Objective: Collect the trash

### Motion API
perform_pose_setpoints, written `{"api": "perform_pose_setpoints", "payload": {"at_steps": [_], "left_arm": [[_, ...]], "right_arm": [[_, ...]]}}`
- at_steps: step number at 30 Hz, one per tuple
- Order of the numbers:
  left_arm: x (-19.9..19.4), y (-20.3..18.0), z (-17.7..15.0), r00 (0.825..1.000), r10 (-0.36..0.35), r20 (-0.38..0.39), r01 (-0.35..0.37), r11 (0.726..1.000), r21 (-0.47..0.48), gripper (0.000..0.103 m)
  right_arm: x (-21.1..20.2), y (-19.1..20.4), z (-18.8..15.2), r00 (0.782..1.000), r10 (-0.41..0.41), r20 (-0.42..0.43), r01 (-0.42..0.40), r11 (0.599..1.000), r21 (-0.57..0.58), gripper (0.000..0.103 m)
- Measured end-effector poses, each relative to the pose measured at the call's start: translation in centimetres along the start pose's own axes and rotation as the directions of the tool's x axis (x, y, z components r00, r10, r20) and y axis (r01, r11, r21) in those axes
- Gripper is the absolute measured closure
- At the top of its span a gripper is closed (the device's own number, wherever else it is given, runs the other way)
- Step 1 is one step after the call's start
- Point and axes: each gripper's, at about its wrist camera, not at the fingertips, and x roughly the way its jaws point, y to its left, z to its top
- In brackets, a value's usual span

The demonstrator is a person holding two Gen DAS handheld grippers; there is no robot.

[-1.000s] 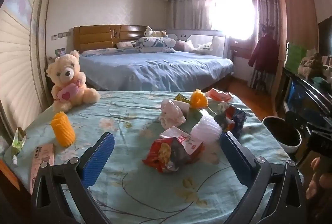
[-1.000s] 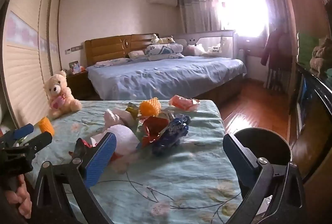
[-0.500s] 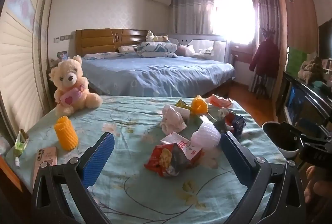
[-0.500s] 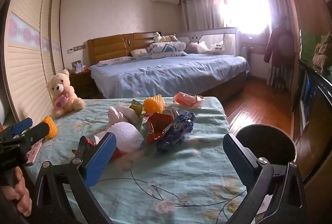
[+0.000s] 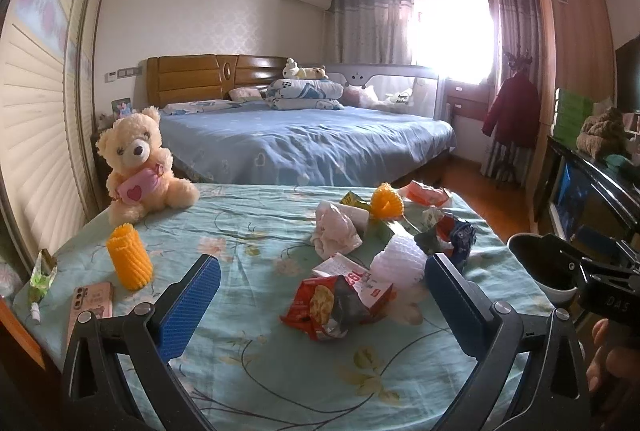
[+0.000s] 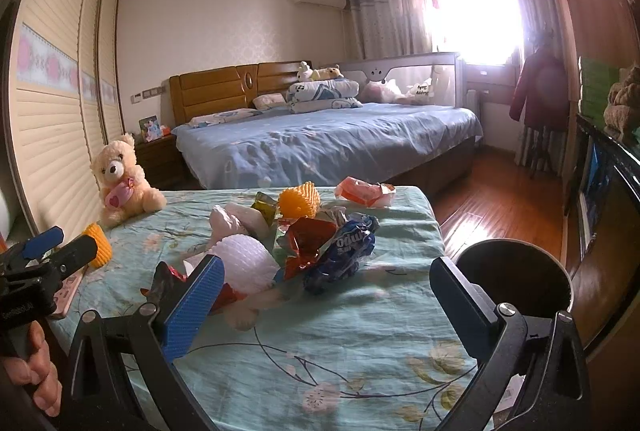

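Note:
A heap of trash lies on the floral-cloth table point(image 5: 248, 359): a red snack bag point(image 5: 324, 307), a white foam net point(image 5: 400, 263), a blue wrapper point(image 6: 344, 251), crumpled tissue point(image 5: 334, 231) and an orange foam net point(image 6: 300, 201). My left gripper point(image 5: 320, 307) is open and empty, with the red snack bag lying on the table ahead between its blue pads. My right gripper point(image 6: 324, 303) is open too, low over the near table edge, the white foam net point(image 6: 244, 259) just beyond its left pad. A black bin point(image 6: 516, 283) stands off the table's right side.
A teddy bear point(image 5: 138, 163), an upright orange foam net point(image 5: 128, 257), a pink phone point(image 5: 90, 305) and a small green packet point(image 5: 42, 273) occupy the table's left part. Behind is a blue bed point(image 5: 304, 143); a dark cabinet point(image 5: 592, 191) runs along the right.
Both cameras have tilted up a little, so the table and trash sit lower in each view. Both grippers stay open and nothing on the table has moved.

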Motion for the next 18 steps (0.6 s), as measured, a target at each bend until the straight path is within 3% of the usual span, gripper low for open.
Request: {"api": "perform_pose_setpoints", "payload": {"at_steps": [18], "left_arm": [[-0.15,0.0,-0.11,1.0,-0.003,0.0,0.003,1.0,0.0,0.001]], "right_arm": [[-0.06,-0.04,0.17,1.0,0.003,-0.001,-0.003,1.0,0.001,0.0]]}}
